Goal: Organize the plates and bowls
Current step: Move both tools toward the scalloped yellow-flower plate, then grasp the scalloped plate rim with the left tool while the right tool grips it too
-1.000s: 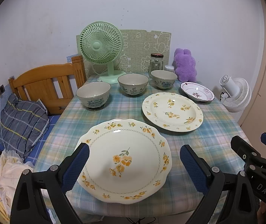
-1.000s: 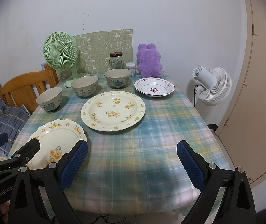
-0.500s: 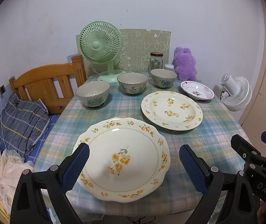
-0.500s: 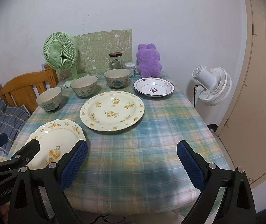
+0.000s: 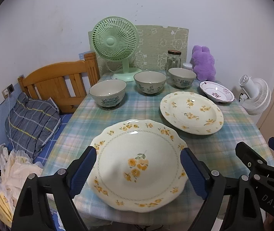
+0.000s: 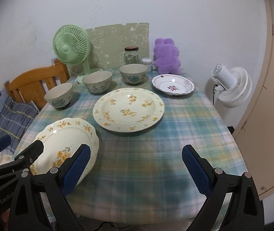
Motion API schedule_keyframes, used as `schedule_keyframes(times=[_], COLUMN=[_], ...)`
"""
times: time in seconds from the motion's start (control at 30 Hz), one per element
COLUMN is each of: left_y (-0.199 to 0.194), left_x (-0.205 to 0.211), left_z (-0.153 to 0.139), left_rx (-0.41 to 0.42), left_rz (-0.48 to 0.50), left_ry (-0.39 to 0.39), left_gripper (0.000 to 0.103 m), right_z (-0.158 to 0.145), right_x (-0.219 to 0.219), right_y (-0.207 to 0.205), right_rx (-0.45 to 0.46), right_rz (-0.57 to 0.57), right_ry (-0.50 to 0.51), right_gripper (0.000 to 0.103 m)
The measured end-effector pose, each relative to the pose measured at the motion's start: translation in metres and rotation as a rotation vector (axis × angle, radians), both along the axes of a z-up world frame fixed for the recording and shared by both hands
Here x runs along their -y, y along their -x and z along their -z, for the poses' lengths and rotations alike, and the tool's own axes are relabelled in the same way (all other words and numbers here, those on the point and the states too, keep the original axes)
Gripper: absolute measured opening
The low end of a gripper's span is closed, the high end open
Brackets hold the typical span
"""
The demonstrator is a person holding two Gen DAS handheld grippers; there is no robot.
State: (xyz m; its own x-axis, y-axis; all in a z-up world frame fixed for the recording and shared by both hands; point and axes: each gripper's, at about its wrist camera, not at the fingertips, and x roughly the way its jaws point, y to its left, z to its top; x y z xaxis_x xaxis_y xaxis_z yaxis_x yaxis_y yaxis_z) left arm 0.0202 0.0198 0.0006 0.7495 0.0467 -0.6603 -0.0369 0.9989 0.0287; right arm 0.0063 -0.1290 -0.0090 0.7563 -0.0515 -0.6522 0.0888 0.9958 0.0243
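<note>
While my left gripper (image 5: 137, 170) narrows its jaws, not yet touching the scalloped plate (image 5: 137, 163) at lower centre, grasping begins; my right gripper (image 6: 136, 166) gapes empty.

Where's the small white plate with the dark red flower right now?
The small red-flowered plate sits at the table's far right in the right wrist view, just before the purple plush toy and right of the nearest bowl.

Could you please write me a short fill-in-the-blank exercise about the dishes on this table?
1. The number of bowls standing in a row on the table is ____.
2. The left gripper straddles the scalloped plate printed with ____ flowers.
3. The plush toy at the back is coloured ____.
4. Between the right gripper pads lies only the ____.

Missing words: three; yellow; purple; tablecloth
</note>
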Motion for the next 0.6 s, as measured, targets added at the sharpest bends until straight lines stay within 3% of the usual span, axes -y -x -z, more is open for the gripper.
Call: schedule_keyframes(times=[0.27,0.6], left_y=[-0.026,-0.059], left_x=[-0.018,-0.054], left_z=[0.009,0.046], left_rx=[-0.021,-0.139], left_rz=[0.043,0.055], left_ry=[0.0,-0.027], left_gripper=[0.086,0.081], right_z=[0.004,0.035], right_x=[-0.021,-0.062], right_y=[-0.022,-0.057], right_rx=[-0.015,-0.115], right_rz=[0.036,0.053], right_ry=[0.0,-0.004], right_gripper=[0.096,0.09])
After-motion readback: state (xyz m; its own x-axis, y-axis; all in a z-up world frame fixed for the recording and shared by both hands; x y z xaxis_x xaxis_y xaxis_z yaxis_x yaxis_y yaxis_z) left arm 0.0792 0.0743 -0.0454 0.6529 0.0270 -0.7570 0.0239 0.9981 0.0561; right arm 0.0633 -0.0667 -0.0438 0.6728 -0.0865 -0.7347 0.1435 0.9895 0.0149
